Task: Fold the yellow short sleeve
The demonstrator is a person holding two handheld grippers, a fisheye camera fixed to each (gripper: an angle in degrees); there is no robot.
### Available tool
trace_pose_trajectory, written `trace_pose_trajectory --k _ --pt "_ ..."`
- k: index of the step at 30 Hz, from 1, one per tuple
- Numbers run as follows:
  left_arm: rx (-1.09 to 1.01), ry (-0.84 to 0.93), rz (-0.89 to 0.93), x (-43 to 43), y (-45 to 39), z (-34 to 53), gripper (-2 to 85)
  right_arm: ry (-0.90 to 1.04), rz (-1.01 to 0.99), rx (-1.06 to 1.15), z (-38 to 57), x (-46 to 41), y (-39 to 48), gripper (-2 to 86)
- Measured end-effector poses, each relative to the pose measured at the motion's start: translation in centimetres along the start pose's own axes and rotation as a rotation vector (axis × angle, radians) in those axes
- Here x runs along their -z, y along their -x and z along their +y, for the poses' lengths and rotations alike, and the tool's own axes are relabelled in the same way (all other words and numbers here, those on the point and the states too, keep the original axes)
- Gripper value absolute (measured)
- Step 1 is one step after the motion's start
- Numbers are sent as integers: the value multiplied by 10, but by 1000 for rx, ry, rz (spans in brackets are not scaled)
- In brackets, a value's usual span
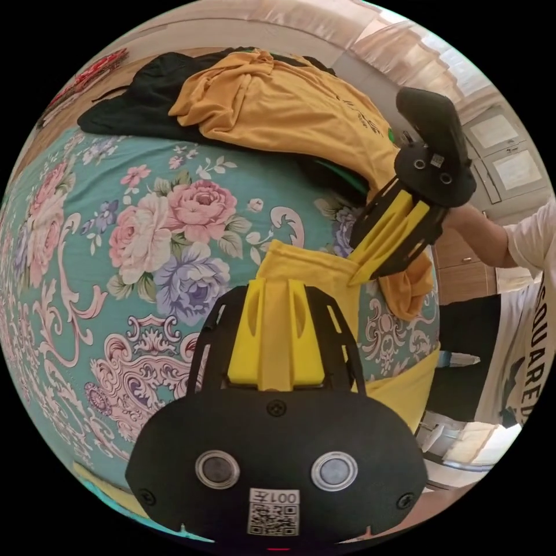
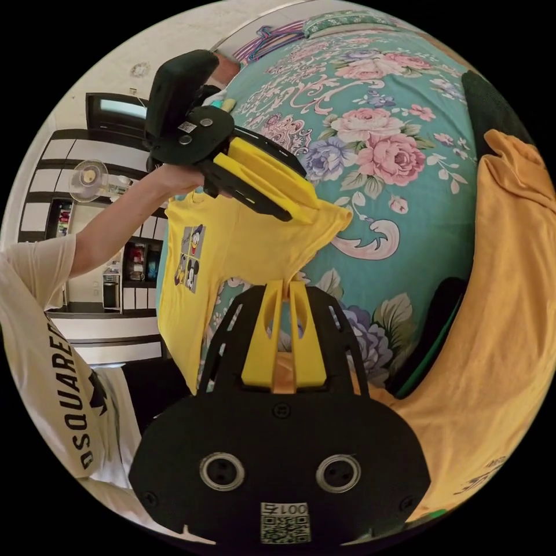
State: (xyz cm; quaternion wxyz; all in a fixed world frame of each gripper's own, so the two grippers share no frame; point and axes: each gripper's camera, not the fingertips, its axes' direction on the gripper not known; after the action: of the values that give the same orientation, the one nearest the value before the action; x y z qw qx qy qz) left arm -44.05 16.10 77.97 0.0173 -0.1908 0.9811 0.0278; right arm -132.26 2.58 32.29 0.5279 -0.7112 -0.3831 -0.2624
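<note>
The yellow short sleeve shirt (image 2: 231, 255), with a cartoon print on its front, hangs over the near edge of the bed. My left gripper (image 1: 277, 284) is shut on a pinch of its top edge. It also comes into the right gripper view as the left gripper (image 2: 304, 213), holding the shirt's corner up. My right gripper (image 2: 285, 285) is shut on the same shirt close beside it, and appears as the right gripper (image 1: 354, 281) in the left gripper view. A strip of the yellow shirt (image 1: 315, 272) is stretched between the two grippers.
The bed carries a teal floral bedspread (image 1: 145, 231). A mustard garment (image 1: 278, 104) lies heaped on a black garment (image 1: 145, 87) at the far side. A person in a white printed top (image 2: 52, 359) stands by the bed edge, with cabinets (image 2: 116, 162) behind.
</note>
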Motion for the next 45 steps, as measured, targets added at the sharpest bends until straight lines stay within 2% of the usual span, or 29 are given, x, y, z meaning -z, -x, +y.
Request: trace_pose_trajectory --k 2,5,8,15,18,19,22,25,33,39,42,45 --pt "-7 -11 26 -2 1 -2 28 1 23 2 -2 -6 -5 16" --pt "-25 11 -103 -6 -5 -5 2 -55 89 38 -2 -10 -6 14" --pt "-17 6 -149 -7 -11 -5 -7 -62 125 42 -2 -17 -13 11" --pt "24 -70 -294 -9 -25 8 -9 -137 -24 -111 -5 -18 -73 7" --pt "71 -84 -319 -18 -27 16 -9 -77 -4 -198 -12 -36 -106 8" --pt "88 -98 -335 -18 -29 20 -9 -39 69 -224 -14 -43 -114 9" --pt "110 -113 -344 -19 -33 31 -9 -72 146 -156 -15 -51 -118 16" --pt "112 -118 -349 -19 -38 42 -9 -129 122 -52 -26 -68 -121 32" --pt "151 -137 -331 -13 -44 77 -9 -119 238 49 -72 -126 -161 23" --pt "141 -172 -300 -13 -58 103 -9 -90 77 -28 -81 -136 -229 8" --pt "165 -170 -293 -14 -64 117 -9 19 122 -78 -93 -171 -272 5" --pt "221 -209 -361 1 -73 145 -9 22 129 -124 -101 -182 -305 5"
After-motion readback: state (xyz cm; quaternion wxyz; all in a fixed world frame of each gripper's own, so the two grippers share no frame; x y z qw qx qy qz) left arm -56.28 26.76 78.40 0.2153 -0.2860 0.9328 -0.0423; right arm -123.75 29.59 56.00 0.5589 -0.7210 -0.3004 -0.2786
